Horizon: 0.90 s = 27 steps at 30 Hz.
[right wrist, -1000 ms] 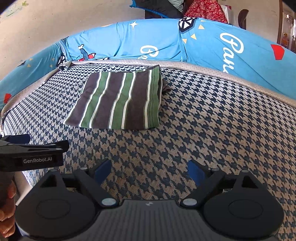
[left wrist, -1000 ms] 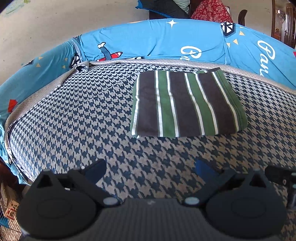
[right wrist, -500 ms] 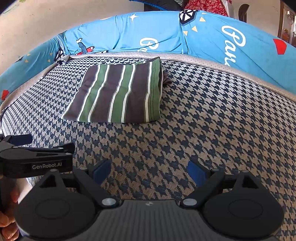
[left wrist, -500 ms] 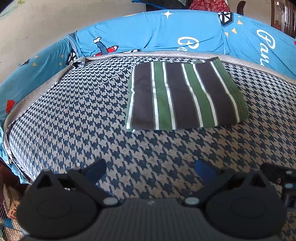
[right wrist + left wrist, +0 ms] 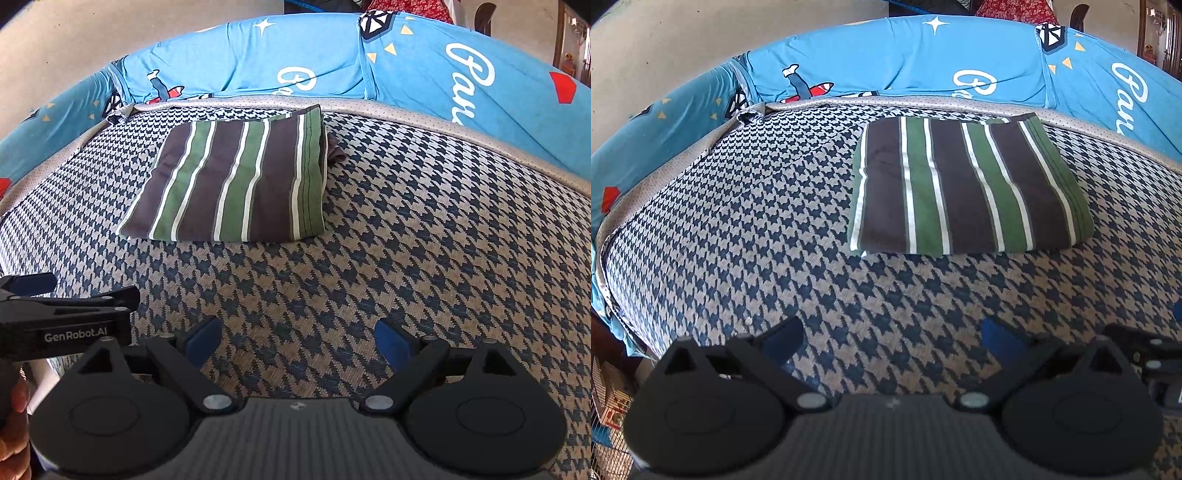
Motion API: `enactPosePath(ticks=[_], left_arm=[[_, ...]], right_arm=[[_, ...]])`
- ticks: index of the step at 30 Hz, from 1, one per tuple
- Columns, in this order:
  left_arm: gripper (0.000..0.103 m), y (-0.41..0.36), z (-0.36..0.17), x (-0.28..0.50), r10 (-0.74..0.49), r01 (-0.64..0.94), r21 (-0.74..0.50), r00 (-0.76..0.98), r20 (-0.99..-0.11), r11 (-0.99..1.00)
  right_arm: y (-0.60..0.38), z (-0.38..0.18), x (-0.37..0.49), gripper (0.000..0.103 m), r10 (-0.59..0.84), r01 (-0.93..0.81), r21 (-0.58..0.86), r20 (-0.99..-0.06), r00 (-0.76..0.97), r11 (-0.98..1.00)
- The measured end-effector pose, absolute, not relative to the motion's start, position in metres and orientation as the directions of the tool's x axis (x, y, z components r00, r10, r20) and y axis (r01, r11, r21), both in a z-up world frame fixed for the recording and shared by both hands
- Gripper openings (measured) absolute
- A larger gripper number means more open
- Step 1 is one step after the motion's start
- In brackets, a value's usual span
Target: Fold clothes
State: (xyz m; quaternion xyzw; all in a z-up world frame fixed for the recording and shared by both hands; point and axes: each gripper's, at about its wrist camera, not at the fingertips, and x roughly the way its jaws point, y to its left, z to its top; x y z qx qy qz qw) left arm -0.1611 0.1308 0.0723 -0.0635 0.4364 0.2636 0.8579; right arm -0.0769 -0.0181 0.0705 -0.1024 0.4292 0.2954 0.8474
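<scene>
while both of our handheld grippers hover above the blue-and-beige houndstooth woven cover [image 5: 746,236] of the seat, a folded garment striped in dark brown, green and white [image 5: 964,188] lies flat on that cover, well ahead of the fingertips and close to the back edge. our left gripper [image 5: 892,334] has its blue-padded fingers [image 5: 783,338] spread wide with only the patterned fabric showing between them. our right gripper [image 5: 295,338] stands just as wide, its blue pads [image 5: 393,341] apart and gripping nothing. seen from the right wrist, the left tool, a black body printed with white lettering, sits low at the left edge, with part of our left hand [image 5: 14,432] below it. behind the garment runs a bright blue cushion cover printed with white script, stars and small triangles [image 5: 236,66], curving along the back and the left side.
</scene>
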Motion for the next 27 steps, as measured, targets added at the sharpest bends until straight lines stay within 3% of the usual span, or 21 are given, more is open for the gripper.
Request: enactPosePath(ticks=[27], left_arm=[[0.103, 0.1316, 0.0722, -0.1628, 0.401, -0.505, 0.131, 0.474, -0.784, 0.853]], right_arm=[[-0.0158, 0.0713, -0.0731, 0.090, 0.421, -0.600, 0.079, -0.785, 0.455, 0.796]])
